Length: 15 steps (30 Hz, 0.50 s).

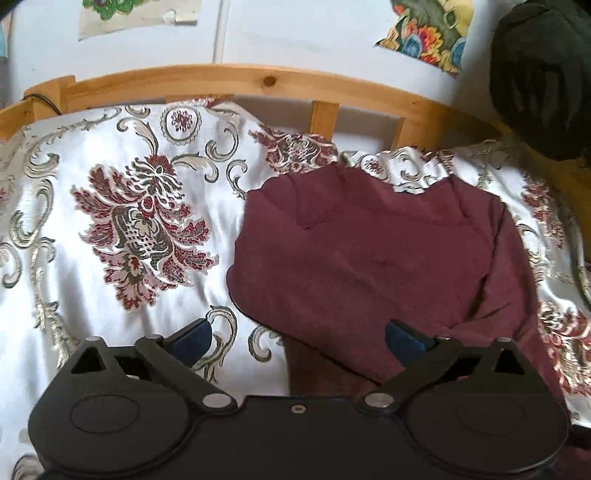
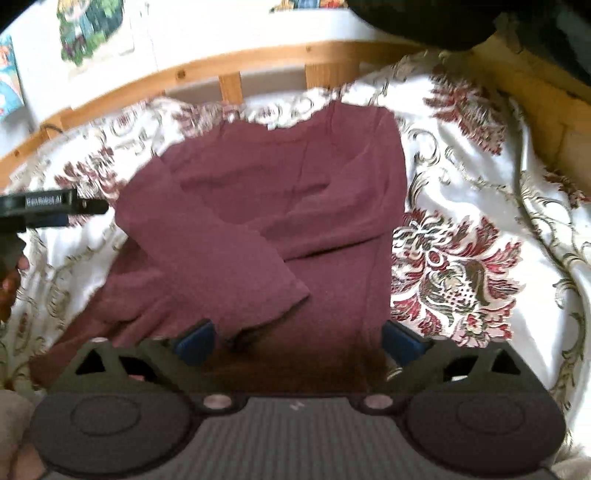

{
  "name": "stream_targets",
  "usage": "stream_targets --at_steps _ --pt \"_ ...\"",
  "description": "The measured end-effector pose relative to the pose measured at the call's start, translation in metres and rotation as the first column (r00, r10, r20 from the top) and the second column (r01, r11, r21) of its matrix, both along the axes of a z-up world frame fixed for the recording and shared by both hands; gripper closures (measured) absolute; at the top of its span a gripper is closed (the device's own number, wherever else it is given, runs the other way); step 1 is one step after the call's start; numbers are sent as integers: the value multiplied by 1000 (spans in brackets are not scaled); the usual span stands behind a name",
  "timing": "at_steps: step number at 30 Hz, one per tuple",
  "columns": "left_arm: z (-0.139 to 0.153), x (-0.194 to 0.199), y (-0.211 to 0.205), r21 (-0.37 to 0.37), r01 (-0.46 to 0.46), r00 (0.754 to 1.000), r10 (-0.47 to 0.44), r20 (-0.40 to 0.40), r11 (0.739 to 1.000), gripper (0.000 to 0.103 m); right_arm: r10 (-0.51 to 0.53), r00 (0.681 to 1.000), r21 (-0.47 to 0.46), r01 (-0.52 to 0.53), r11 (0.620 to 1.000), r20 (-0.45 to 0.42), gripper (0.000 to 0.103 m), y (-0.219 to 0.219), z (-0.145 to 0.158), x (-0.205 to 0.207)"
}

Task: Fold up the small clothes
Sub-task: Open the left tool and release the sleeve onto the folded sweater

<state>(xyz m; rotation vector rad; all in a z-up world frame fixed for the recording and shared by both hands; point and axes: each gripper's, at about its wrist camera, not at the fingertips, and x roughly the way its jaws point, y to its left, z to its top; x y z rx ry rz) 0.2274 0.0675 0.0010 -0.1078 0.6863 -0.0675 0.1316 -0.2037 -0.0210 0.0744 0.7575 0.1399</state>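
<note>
The lower part of the maroon garment (image 2: 266, 206) is hidden behind the right claw (image 2: 299, 341) body in the right wrist view, and its hem cannot be made out; in the left wrist view the near edge of the same garment (image 1: 369, 258) is likewise cut off by the left claw (image 1: 299, 336) housing. The garment lies flat on the bed, on a white satin bedspread (image 1: 92, 258) with a red and olive floral pattern, its neckline toward the wooden headboard (image 1: 258, 83). One sleeve is folded across the body of the garment, its cuff ending near the middle. A dark bulky object (image 1: 543, 74) at the upper right is cut off by the frame edge and cannot be identified. Paper pictures (image 1: 428, 33) on the white wall are only partly in view and blurred. Both wrist views are soft, so fabric detail is unclear. The right claw is held above the near part of the garment, angled downward, with its blue-padded fingers (image 2: 195, 341) spread wide and nothing between them; the cloth lies below, not gripped. The left claw is also spread wide and empty, angled downward, one finger over the bedspread and the other finger (image 1: 404, 338) over the garment's left edge. In the right wrist view the left claw (image 2: 79, 208) appears at the left border, mostly cut off, with part of the person's hand (image 2: 13, 277) behind it.
</note>
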Motion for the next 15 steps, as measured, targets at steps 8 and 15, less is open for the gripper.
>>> stream_targets --at_steps 8,15 --pt "18 -57 -12 60 56 998 -57 4 997 1 39 996 -12 -38 999 78 0 -1 22 -53" --pt "32 -115 -30 151 214 977 -207 -59 965 1 143 989 -135 -136 982 47 0 19 27 -82"
